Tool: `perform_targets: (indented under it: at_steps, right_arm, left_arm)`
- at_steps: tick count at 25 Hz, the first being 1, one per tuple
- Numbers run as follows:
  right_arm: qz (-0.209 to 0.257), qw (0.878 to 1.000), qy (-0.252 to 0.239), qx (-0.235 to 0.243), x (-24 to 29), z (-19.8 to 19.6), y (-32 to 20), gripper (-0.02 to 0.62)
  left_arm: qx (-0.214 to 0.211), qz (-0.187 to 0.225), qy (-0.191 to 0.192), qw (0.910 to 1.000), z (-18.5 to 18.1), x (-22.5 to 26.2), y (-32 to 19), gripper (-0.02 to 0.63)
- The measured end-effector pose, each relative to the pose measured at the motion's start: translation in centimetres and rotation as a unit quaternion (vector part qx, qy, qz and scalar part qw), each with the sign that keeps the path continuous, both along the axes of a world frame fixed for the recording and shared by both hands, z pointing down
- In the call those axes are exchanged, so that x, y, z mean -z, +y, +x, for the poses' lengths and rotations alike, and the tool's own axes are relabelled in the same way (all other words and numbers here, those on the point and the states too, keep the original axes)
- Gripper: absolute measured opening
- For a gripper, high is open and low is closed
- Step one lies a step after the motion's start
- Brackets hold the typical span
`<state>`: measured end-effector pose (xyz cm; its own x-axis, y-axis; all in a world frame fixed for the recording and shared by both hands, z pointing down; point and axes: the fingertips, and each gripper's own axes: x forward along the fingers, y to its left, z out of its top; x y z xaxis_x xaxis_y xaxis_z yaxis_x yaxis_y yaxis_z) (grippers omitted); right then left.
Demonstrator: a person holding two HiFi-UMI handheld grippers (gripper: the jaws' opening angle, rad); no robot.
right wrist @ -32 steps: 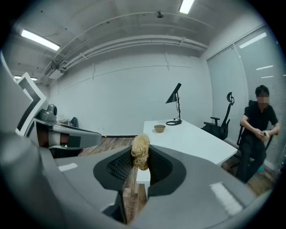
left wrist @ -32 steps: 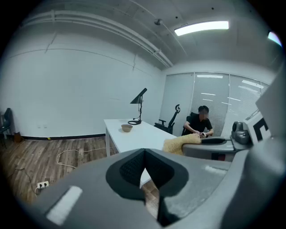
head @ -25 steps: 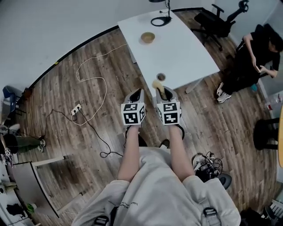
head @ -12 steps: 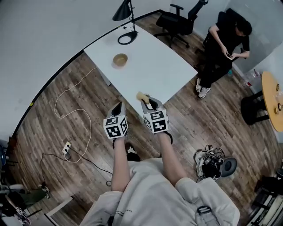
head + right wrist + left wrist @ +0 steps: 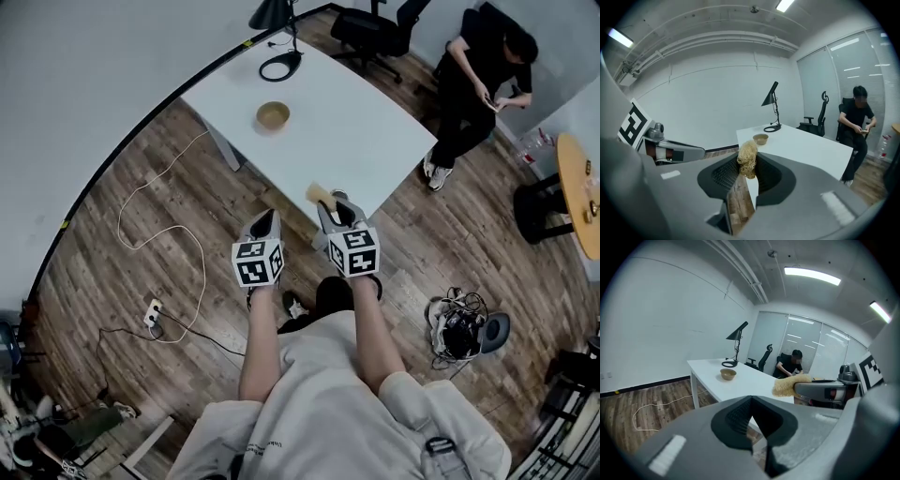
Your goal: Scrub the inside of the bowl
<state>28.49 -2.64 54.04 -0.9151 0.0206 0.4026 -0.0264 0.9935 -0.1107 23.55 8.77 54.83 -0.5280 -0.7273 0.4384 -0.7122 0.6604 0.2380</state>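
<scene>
A small tan bowl (image 5: 273, 116) stands on the white table (image 5: 347, 141), far ahead of both grippers; the same bowl (image 5: 728, 374) (image 5: 761, 138) shows small in both gripper views. My right gripper (image 5: 330, 203) is shut on a yellowish fibrous scrubber (image 5: 319, 194) (image 5: 747, 159), held near the table's front edge. The scrubber (image 5: 788, 386) also shows at the right of the left gripper view. My left gripper (image 5: 263, 223) hangs over the wooden floor, left of the right one, its jaws closed with nothing between them.
A black desk lamp (image 5: 277, 28) stands at the table's far end. A black office chair (image 5: 375, 28) and a seated person in black (image 5: 473, 80) are beyond the table. A white cable (image 5: 159, 234) and a power strip (image 5: 152, 312) lie on the floor at left; a round wooden table (image 5: 578, 187) is at right.
The head view has shifted a little, so table and bowl sit slightly lower and to the right. Both grippers keep their pose; the right stays shut on the scrubber.
</scene>
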Motion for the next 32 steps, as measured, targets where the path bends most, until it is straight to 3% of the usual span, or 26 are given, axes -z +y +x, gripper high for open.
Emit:
perform_targets:
  at_steps: [3,10,18,24,29,32]
  right_arm:
    - [-0.003,1.0,0.015,-0.009,-1.2,-0.7,0.3,0.114]
    - [-0.023,0.999,0.023,-0.015,-2.5,-5.3,1.4,0.115]
    - [-0.056,0.996,0.047,-0.042,-3.8,-13.6,0.2,0.115]
    - [-0.06,0.996,0.033,-0.051,-2.1,-21.4,-1.4,0.115]
    - [-0.079,0.994,0.001,-0.078,0.7,-26.9,-5.0,0.118]
    - [-0.102,0.99,-0.015,-0.099,0.9,-30.2,-7.5,0.118]
  left_arm:
    - [-0.006,-0.008,0.0,0.9999,-0.7,-0.6,1.4,0.0]
    - [0.029,-0.019,0.013,0.9993,-5.3,-2.2,6.9,0.0]
    - [0.053,-0.051,0.01,0.9972,-13.8,-2.0,10.9,0.0]
    - [0.044,-0.048,-0.013,0.9978,-22.3,-0.5,9.0,0.0]
    - [-0.005,-0.048,-0.029,0.9984,-28.2,2.2,4.3,0.0]
    - [-0.039,-0.069,-0.029,0.9964,-31.8,1.9,1.4,0.0]
